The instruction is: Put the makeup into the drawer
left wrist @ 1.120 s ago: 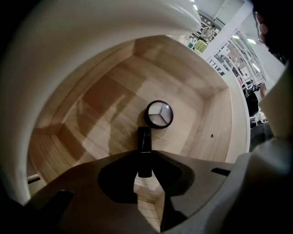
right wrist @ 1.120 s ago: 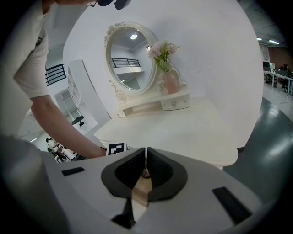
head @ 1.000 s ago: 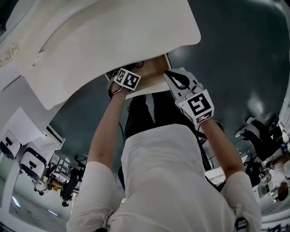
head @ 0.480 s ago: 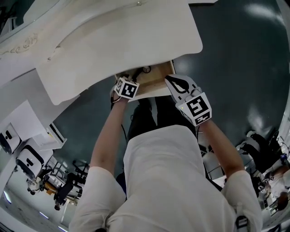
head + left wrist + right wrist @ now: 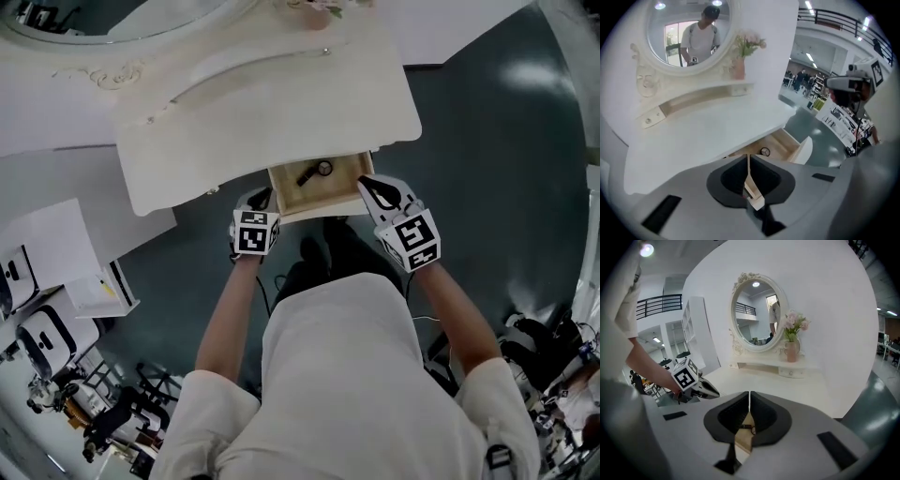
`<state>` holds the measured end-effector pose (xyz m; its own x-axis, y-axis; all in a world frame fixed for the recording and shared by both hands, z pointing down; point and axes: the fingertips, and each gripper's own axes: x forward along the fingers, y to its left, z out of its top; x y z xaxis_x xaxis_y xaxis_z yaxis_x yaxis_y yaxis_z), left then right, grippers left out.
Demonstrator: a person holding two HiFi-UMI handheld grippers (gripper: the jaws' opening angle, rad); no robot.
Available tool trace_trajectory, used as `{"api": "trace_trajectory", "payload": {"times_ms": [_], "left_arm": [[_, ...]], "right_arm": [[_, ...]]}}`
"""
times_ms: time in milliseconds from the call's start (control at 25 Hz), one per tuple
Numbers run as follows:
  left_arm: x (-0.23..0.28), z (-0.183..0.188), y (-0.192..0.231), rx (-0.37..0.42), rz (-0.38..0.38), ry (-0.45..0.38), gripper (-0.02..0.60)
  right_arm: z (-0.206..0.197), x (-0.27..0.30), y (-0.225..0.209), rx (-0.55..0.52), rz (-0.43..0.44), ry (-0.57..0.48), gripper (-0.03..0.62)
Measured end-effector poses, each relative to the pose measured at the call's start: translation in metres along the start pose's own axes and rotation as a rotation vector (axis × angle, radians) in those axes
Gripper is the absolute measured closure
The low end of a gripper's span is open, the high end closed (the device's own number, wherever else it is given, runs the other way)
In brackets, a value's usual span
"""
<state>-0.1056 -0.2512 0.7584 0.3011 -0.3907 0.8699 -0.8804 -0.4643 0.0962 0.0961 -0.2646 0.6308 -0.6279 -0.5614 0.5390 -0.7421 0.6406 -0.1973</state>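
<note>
The counter (image 5: 281, 103) and mirror frame (image 5: 733, 319) are cream-white. The drawer (image 5: 345, 184) is pale tan wood, the makeup (image 5: 312, 172) in it black. The floor (image 5: 497, 169) is dark grey. The flowers (image 5: 793, 323) and vase (image 5: 791, 351) are pink.

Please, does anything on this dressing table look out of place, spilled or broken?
Only the drawer stands out: it is pulled open under the top of the dressing table, with small dark makeup pieces lying loose inside. Nothing looks spilled or damaged; the flower vase is upright.
</note>
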Motion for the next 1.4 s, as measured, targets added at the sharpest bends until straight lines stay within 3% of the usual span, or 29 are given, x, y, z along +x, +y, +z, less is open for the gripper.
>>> {"api": "trace_trajectory", "payload": {"times_ms": [440, 640, 960, 1120, 1400], "left_arm": [[-0.127, -0.004, 0.017, -0.116, -0.071, -0.381, 0.566], [-0.194, 0.010, 0.016, -0.118, -0.077, -0.534, 0.566], [-0.299, 0.007, 0.011, -0.156, -0.079, -0.679, 0.566], [-0.318, 0.008, 0.006, -0.186, -0.060, -0.732, 0.566], [-0.340, 0.029, -0.007, -0.165, 0.003, -0.811, 0.566]], "right_arm": [[0.024, -0.019, 0.061, -0.026, -0.115, -0.080, 0.565], [0.054, -0.056, 0.079, -0.085, -0.166, -0.151, 0.565], [0.082, -0.120, 0.129, -0.146, -0.214, -0.179, 0.565], [0.087, -0.134, 0.126, -0.163, -0.215, -0.198, 0.565], [0.102, -0.162, 0.103, -0.184, -0.216, -0.260, 0.565]]}}
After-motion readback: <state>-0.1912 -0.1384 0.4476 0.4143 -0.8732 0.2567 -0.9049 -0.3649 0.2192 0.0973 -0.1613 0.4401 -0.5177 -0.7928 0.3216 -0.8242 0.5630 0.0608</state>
